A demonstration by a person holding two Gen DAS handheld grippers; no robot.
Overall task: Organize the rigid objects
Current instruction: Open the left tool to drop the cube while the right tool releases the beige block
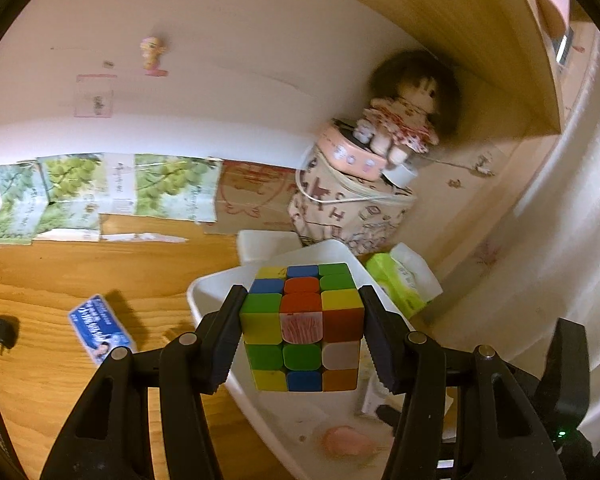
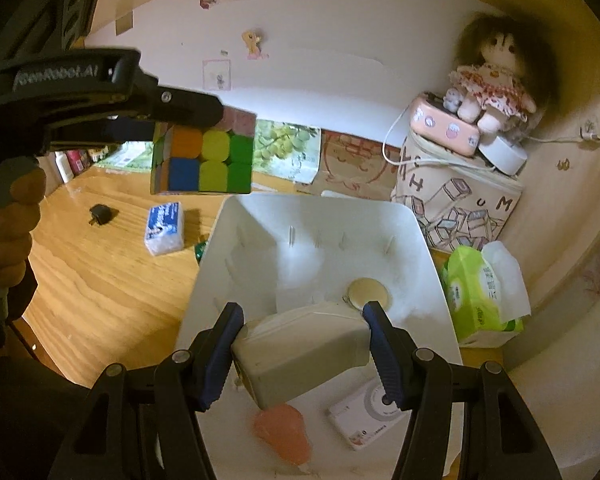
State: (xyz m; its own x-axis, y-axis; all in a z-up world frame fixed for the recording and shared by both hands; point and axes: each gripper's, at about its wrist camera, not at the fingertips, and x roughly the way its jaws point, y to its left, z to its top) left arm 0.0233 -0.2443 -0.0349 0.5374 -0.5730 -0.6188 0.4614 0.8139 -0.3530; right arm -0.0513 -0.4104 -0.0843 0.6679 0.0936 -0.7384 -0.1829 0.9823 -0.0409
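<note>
My left gripper [image 1: 302,326] is shut on a colourful puzzle cube [image 1: 304,328] and holds it above the near-left rim of a white bin [image 1: 204,292]. In the right wrist view the cube [image 2: 204,160] hangs in the air at upper left, left of the bin [image 2: 420,240]. My right gripper [image 2: 304,354] is shut on a pale beige box-shaped object [image 2: 300,352] over the inside of the bin. Inside the bin lie a round metal disc [image 2: 370,294], a pink soft piece [image 2: 284,432] and a small white device [image 2: 366,420].
On the wooden table [image 2: 100,280] lie a blue-and-white packet [image 2: 164,228] and a black plug adapter [image 2: 100,214]. A green tissue pack [image 2: 484,292] sits right of the bin. Behind it a printed fabric basket [image 2: 456,204] carries a pink box and a doll [image 2: 492,80].
</note>
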